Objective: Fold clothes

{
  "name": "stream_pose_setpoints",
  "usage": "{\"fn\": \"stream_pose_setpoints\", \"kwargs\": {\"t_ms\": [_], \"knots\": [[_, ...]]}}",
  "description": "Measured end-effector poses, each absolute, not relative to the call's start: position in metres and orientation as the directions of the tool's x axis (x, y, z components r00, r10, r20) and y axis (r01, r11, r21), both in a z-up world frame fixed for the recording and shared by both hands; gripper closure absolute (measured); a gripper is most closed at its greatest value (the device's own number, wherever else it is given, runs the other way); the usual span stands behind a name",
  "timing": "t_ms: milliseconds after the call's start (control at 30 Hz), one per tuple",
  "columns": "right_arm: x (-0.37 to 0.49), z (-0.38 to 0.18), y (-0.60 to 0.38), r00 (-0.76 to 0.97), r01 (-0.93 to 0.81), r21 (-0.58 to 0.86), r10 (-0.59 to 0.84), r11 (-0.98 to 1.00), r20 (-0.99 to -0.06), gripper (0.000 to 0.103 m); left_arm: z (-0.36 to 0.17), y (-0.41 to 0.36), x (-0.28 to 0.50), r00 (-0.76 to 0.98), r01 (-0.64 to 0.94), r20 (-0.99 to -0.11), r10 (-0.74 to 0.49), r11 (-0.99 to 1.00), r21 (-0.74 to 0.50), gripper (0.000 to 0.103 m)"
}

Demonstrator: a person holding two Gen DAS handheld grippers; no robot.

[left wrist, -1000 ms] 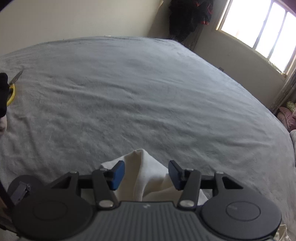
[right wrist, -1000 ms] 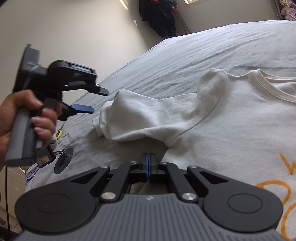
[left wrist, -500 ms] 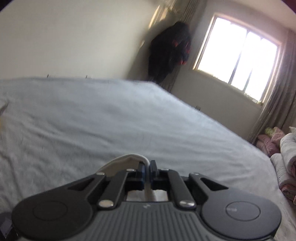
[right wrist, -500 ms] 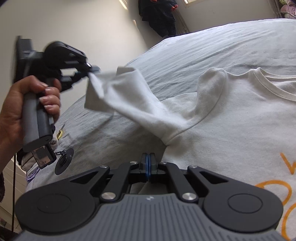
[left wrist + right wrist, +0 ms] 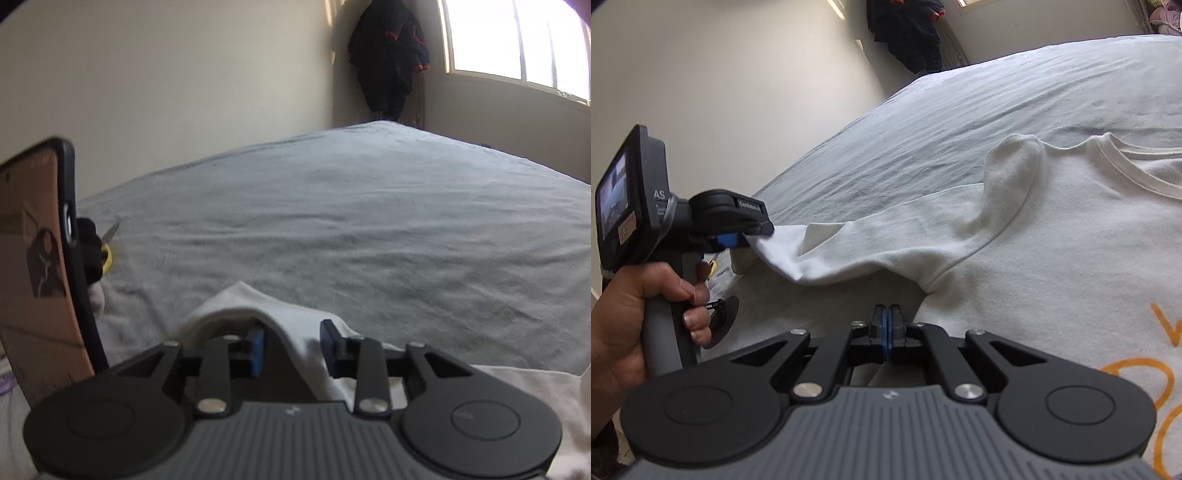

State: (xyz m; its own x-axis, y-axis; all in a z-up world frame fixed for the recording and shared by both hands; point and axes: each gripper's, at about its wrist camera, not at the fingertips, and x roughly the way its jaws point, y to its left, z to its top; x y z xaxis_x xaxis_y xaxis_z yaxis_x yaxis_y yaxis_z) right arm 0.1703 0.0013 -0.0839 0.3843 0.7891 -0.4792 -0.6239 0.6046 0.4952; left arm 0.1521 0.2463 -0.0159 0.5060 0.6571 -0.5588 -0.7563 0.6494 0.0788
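— Right, what's around me on the bed?

— Grey cover, wrinkled. A dark garment hangs in the far corner beside the window. In my left wrist view a phone stands upright at the left edge and blocks that side; behind it I see a yellow-handled tool, probably scissors, lying on the cover. A black round mount lies near the hand holding the left gripper.

— And the clothes?

— A white T-shirt lies flat on the bed, collar toward the far side, orange print at its lower right. Its sleeve stretches out to the left, slightly raised at the cuff.

— My grippers?

— On the left one the fingers are spread; the sleeve cloth is draped between them, over the left blue pad. On the right gripper the fingers are pressed together just beside the shirt's armpit; I cannot tell whether any cloth is caught between them.
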Motion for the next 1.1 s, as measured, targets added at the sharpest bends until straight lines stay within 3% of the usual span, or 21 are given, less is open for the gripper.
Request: {"fn": "stream_pose_setpoints", "kwargs": {"t_ms": [133, 367, 633, 867, 967, 1000, 1100], "knots": [[0.171, -0.084, 0.0, 0.383, -0.624, 0.497, 0.79, 0.603, -0.479, 0.103, -0.026, 0.245, 0.145, 0.513, -0.756, -0.592, 0.622, 0.654, 0.031, 0.064], [0.172, -0.083, -0.001, 0.381, -0.623, 0.5, 0.791, 0.602, -0.478, 0.103, -0.045, 0.237, 0.131, 0.464, -0.732, -0.662, 0.589, 0.676, 0.088, 0.063], [0.173, -0.084, -0.002, 0.378, -0.621, 0.505, 0.794, 0.599, -0.476, 0.103, -0.047, 0.244, 0.108, 0.549, -0.77, -0.636, 0.542, 0.624, -0.133, 0.056], [0.173, -0.084, -0.003, 0.384, -0.613, 0.511, 0.793, 0.602, -0.474, 0.103, -0.056, 0.248, 0.114, 0.56, -0.814, -0.558, 0.612, 0.53, -0.236, 0.054], [0.173, -0.084, -0.003, 0.384, -0.612, 0.513, 0.792, 0.603, -0.474, 0.102, -0.056, 0.25, 0.116, 0.545, -0.832, -0.543, 0.639, 0.493, -0.254, 0.061], [0.173, -0.085, -0.003, 0.384, -0.611, 0.512, 0.792, 0.603, -0.474, 0.102, -0.056, 0.251, 0.117, 0.535, -0.84, -0.54, 0.649, 0.479, -0.256, 0.076], [0.173, -0.085, -0.003, 0.384, -0.611, 0.513, 0.792, 0.603, -0.474, 0.102, -0.057, 0.26, 0.12, 0.524, -0.85, -0.542, 0.657, 0.443, -0.284, 0.092]]}}
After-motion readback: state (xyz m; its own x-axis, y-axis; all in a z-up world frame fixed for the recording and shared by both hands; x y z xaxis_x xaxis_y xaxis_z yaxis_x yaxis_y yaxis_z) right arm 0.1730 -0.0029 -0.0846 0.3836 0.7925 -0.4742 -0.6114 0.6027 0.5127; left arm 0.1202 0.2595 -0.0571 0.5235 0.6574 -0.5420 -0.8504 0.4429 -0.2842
